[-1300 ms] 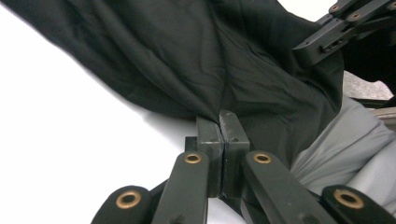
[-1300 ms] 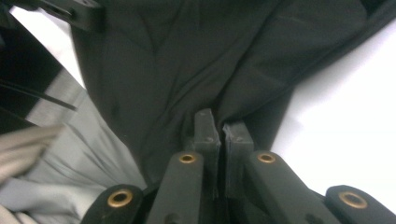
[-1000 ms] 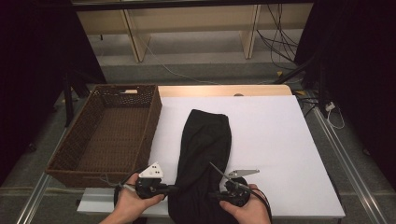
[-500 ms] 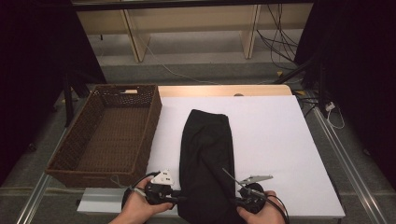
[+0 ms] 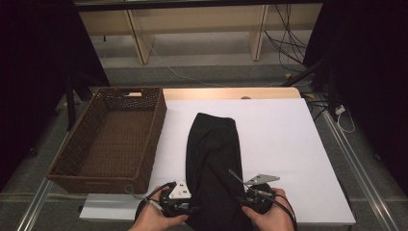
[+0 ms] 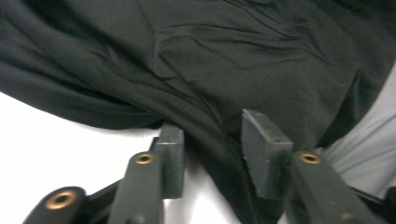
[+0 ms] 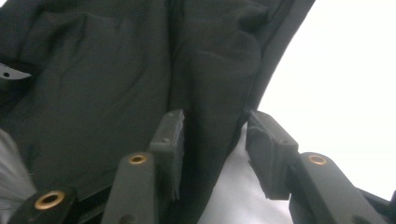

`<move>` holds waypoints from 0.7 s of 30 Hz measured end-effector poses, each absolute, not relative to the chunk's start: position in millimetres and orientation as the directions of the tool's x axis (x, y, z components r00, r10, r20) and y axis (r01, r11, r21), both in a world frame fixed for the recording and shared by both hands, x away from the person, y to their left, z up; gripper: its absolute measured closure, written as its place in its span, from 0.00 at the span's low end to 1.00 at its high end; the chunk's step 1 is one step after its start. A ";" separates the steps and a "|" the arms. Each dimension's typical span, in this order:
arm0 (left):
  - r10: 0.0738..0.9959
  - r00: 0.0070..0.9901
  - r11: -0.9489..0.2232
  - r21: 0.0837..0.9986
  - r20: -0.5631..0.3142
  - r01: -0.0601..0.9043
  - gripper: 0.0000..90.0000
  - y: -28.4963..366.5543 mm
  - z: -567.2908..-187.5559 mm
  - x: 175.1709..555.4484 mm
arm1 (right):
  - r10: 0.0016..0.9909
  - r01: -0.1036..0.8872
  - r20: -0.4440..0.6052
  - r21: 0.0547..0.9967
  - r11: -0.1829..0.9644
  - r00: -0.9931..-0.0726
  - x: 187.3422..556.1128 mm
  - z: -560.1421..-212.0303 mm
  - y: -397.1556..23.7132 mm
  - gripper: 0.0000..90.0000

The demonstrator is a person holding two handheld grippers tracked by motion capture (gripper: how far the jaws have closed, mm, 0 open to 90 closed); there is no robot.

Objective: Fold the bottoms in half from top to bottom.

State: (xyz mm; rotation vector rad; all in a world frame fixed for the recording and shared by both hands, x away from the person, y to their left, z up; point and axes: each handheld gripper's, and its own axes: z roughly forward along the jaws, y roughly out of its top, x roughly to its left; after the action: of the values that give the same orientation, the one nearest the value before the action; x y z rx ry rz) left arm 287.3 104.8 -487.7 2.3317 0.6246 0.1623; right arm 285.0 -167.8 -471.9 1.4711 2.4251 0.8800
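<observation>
- We see one long black folded cloth garment (image 5: pixel 212 166) lying lengthwise down the middle of the frame on the white table top (image 5: pixel 288 144), its near end at the bottom edge between our two hands.
- Our left gripper (image 5: pixel 190 210) sits at the bottom, left of the garment's near end; its jaws have just been opening, then narrowing a little, and now stand partly apart with a fold of the black cloth (image 6: pixel 210 93) running between the pads, which we judge not to be pressing it.
- Our right gripper (image 5: pixel 240 199) sits at the bottom, right of the garment; its jaws have just been opening and straddle the cloth's edge (image 7: pixel 215 93) loosely.
- We judge the step to be letting go of, or re-gripping, the near end after a fold; the next move calls for a fresh bite on both near corners.
- One dark brown woven wicker basket (image 5: pixel 154 139) stands empty at the left of the frame, touching the table's left edge.
- Count: one garment, one basket, two grippers.
</observation>
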 end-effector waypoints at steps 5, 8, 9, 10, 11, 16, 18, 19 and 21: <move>0.459 0.888 -0.648 0.674 -0.025 0.354 0.88 95.8 -488.1 282.4 | 0.843 0.749 0.139 0.548 0.371 -0.519 285.4 -473.1 -163.8 0.83; 0.456 0.889 -0.645 0.673 -0.041 0.362 0.97 95.4 -487.6 282.7 | 0.830 0.750 0.153 0.537 0.386 -0.536 284.9 -473.0 -160.9 0.93; 0.457 0.887 -0.637 0.671 -0.068 0.380 0.97 97.0 -487.3 284.8 | 0.830 0.755 0.158 0.530 0.385 -0.535 284.9 -472.6 -161.0 0.95; 0.457 0.884 -0.627 0.669 -0.101 0.400 0.98 99.3 -486.9 287.8 | 0.829 0.760 0.170 0.527 0.380 -0.533 285.1 -472.4 -161.7 0.96; 0.456 0.880 -0.612 0.670 -0.136 0.420 0.98 102.0 -486.5 290.7 | 0.830 0.768 0.188 0.526 0.366 -0.525 285.3 -472.6 -162.9 0.96; 0.449 0.874 -0.574 0.690 -0.183 0.440 0.98 118.0 -477.8 297.6 | 0.830 0.804 0.267 0.506 0.312 -0.490 284.6 -471.7 -166.5 0.97; 0.451 0.874 -0.573 0.692 -0.181 0.439 0.98 126.3 -474.4 298.9 | 0.814 0.807 0.307 0.510 0.297 -0.494 283.3 -471.9 -164.0 0.97; 0.453 0.873 -0.571 0.693 -0.182 0.440 0.98 130.4 -472.6 299.3 | 0.809 0.808 0.320 0.513 0.290 -0.494 282.2 -471.8 -162.0 0.97; 0.456 0.873 -0.567 0.698 -0.175 0.436 0.98 138.3 -468.8 300.0 | 0.800 0.806 0.327 0.513 0.296 -0.503 279.8 -471.3 -157.9 0.97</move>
State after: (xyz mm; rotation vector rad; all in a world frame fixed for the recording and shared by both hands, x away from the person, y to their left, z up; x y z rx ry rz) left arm 300.0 138.3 -468.8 2.2487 0.6405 0.0323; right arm 279.8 -157.9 -471.3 1.5709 2.5355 1.0127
